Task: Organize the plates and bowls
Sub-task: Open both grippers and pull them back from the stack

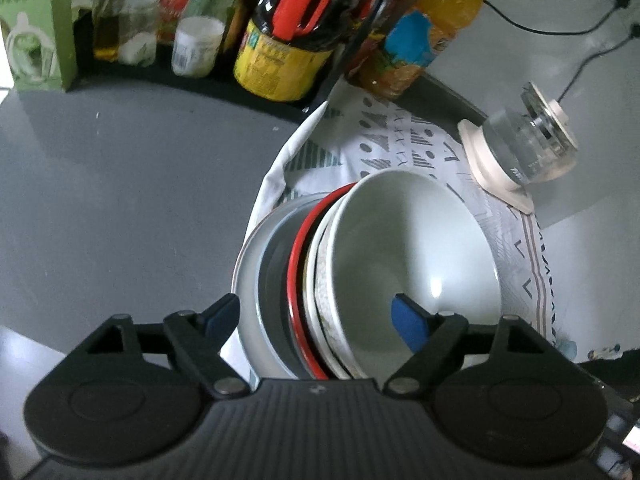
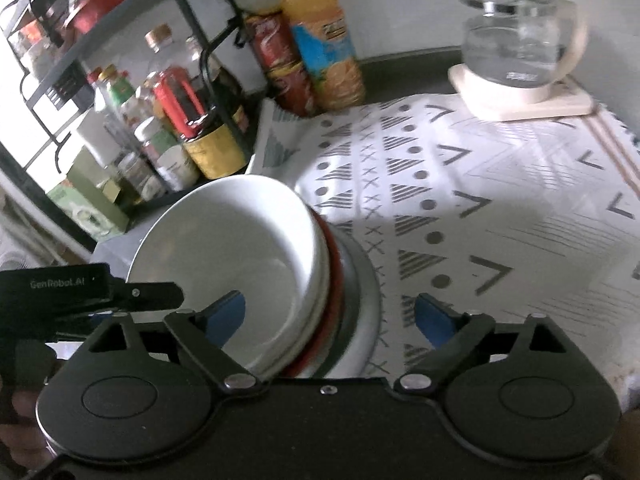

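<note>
Sitting nested on the patterned cloth [image 2: 460,184] near its left edge, the stack [image 1: 320,280] of dishes looks finished for now: a white bowl [image 1: 412,248] on top, another pale bowl under it, a red-rimmed dish [image 1: 298,264] below that, and a wide grey plate [image 1: 250,276] at the bottom. Both pairs of tongs stand apart with nothing between their blue pads. The left tongs [image 1: 316,320] straddle the near side of the stack, one pad outside the grey plate and the other over the white bowl's hollow. The right tongs [image 2: 330,318] straddle the opposite side, one pad over the bowl [image 2: 236,256] and the other above the cloth.

The main risk, as I judge it, is a pad catching a rim on the way out. The pad over the bowl sits close to its inner wall in both views; a sideways pull rather than a lift could hook the rim and drag or tip the top bowl. The bowls appear slightly offset from the plate's centre, so a nudge might slide them.

The cloth is loose and folded up at its left edge, so the stack could shift with it. The glass kettle [image 2: 516,36] and the bottles [image 2: 320,40] stand well apart from the stack, though a wide swing of either hand could reach them.
</note>
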### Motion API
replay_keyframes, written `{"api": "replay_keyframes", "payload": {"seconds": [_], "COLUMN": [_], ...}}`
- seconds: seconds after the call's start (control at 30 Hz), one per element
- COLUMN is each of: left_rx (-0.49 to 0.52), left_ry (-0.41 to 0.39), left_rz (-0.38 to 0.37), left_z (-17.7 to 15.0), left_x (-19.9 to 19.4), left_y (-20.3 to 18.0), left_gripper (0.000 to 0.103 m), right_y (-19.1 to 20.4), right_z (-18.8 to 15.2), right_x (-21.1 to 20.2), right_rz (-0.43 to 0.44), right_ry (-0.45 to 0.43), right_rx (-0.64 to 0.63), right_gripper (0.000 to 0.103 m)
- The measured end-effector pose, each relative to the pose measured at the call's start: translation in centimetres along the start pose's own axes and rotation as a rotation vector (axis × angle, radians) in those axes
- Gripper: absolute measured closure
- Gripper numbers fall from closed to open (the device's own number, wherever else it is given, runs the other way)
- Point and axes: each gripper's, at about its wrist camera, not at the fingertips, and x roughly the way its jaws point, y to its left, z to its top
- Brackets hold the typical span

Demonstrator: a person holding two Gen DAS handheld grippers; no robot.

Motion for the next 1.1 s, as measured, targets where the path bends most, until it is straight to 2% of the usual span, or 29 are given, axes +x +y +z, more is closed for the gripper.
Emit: {"api": "replay_keyframes", "payload": {"seconds": [0.17, 0.33, 0.53, 0.73, 1.0, 1.1], "left_rx": [0.035, 0.067, 0.169, 0.253, 0.267, 0.284], "left_ry": [-0.045, -0.069, -0.099, -0.144, -0.158, -0.165], "left_rz": [0.007, 0.013, 0.038, 0.047, 0.063, 0.065], "left_z": [0.4, 0.7, 0.3, -1.5, -4.3, -5.7], "left_x": [-1.0, -1.9, -3.2, -5.1, -6.9, -7.6], "left_y": [-0.6, -1.5, -3.5, -5.4, -6.5, -6.8], "left_gripper": [0.016, 0.011, 0.008, 0.004, 0.001, 0.001], "right_y": [-1.2, -2.4, -3.6, -4.5, -5.2, -5.4], "right_z": [-0.5, -1.0, -1.1, -1.8, -3.6, -4.4], "right_x": [-1.5, -3.0, -4.5, -7.0, -10.5, -11.8], "right_rz": [-0.045, -0.102, -0.156, -0.187, -0.193, -0.222], "right_ry": [-0.047, -0.099, -0.146, -0.203, -0.240, -0.255], "right_rx": [0.063, 0.096, 0.116, 0.131, 0.118, 0.131], "right_gripper": [0.010, 0.000, 0.000, 0.000, 0.000, 0.000]}}
